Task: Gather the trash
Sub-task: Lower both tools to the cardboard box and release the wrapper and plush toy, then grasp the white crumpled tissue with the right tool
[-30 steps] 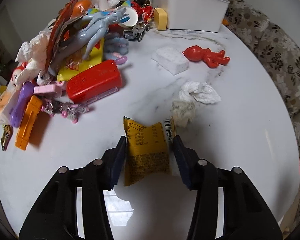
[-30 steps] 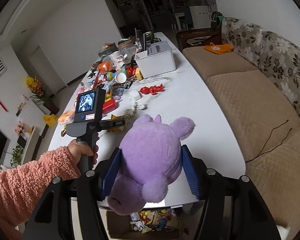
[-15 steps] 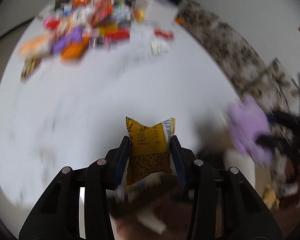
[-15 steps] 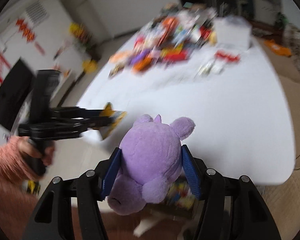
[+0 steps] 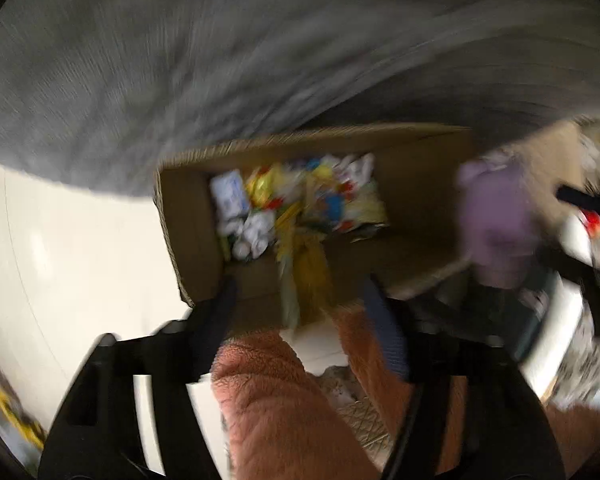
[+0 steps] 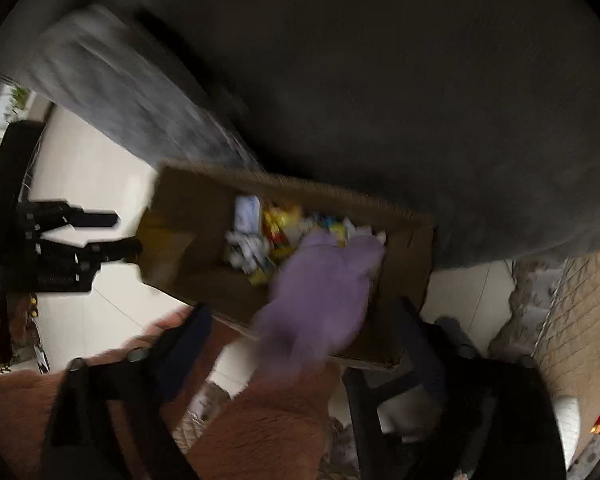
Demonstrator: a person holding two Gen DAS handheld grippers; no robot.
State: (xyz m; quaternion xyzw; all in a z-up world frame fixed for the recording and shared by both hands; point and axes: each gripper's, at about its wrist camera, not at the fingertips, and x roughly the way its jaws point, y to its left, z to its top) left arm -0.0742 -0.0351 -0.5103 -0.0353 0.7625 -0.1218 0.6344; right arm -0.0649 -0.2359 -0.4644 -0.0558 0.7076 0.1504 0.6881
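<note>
Both views are blurred by motion. An open cardboard box (image 5: pixel 188 232) on the floor holds several wrappers and crumpled tissues (image 5: pixel 300 200). My left gripper (image 5: pixel 300 284) points down at its near edge, jaws opening. A yellow snack wrapper (image 5: pixel 308 276) drops loose between them, touching neither pad. My right gripper (image 6: pixel 304 308) hangs over the same box (image 6: pixel 180 216), jaws opening. A purple plush toy (image 6: pixel 324 280) falls free in the gap. The plush (image 5: pixel 496 216) also shows at the right of the left wrist view. The left gripper (image 6: pixel 116 234) appears at the box's left end.
The grey underside of the table (image 5: pixel 260 60) fills the upper half of both views. Pale floor tiles (image 5: pixel 80 260) surround the box. A person's fuzzy salmon-pink clothing (image 5: pixel 276 400) lies just below the grippers. A quilted tan sofa (image 6: pixel 576 320) stands at the right.
Both grippers swung down from above the table to the box on the floor. Their jaws spread apart, letting go of the yellow wrapper and the purple plush.
</note>
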